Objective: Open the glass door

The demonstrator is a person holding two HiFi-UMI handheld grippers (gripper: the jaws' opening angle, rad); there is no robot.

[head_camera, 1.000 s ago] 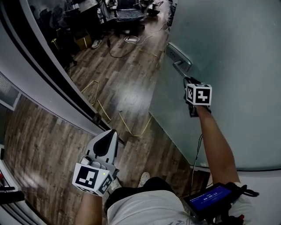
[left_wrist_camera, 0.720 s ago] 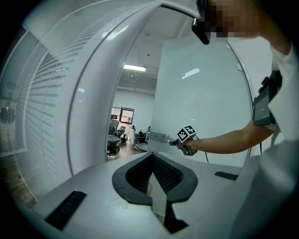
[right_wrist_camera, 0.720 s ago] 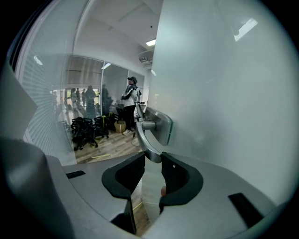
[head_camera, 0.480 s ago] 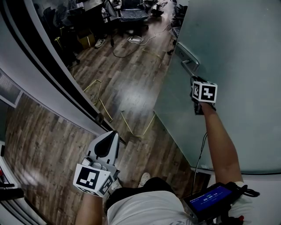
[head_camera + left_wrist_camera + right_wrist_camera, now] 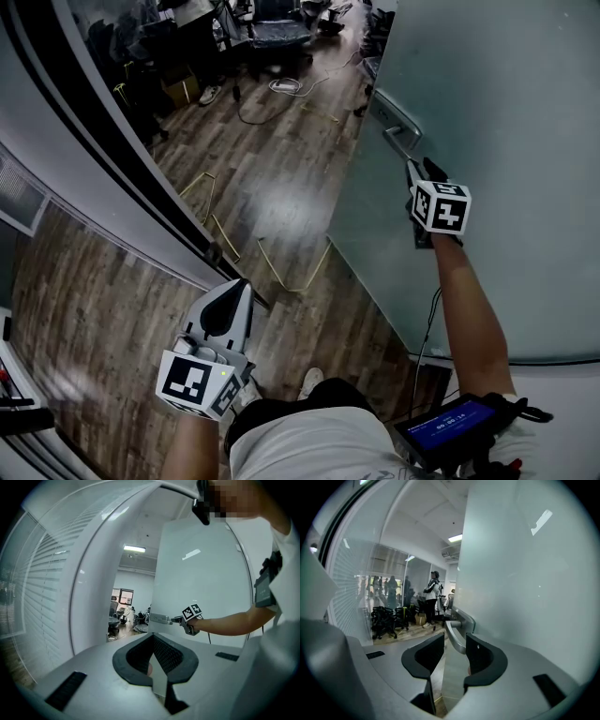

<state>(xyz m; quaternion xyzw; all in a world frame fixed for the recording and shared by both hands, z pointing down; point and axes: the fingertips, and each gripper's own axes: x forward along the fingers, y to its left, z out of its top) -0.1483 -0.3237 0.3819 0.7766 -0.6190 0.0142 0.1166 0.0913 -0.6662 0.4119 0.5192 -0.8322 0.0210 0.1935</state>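
The frosted glass door (image 5: 506, 141) stands ajar on the right, with a metal lever handle (image 5: 398, 127) near its edge. My right gripper (image 5: 415, 169) is held up at the handle. In the right gripper view the lever (image 5: 457, 637) lies between the jaws, close to the right pad (image 5: 480, 651), with a gap on the left side. The jaws have just been opening and stand open around the lever. My left gripper (image 5: 230, 298) hangs low by the person's waist, shut and empty. From the left gripper view I see the right gripper (image 5: 180, 619) at the handle (image 5: 159, 618).
Beyond the doorway lies a wooden floor (image 5: 272, 187) with cables, yellow wire frames (image 5: 281, 267) and office chairs (image 5: 277, 33). A glass wall with blinds (image 5: 56, 178) runs along the left. A person (image 5: 433, 597) stands in the far room. A screen device (image 5: 450, 427) is strapped to the right forearm.
My right gripper has risen slightly along the door to the lever, and its marker cube has tilted. The left gripper has stayed in about the same place.
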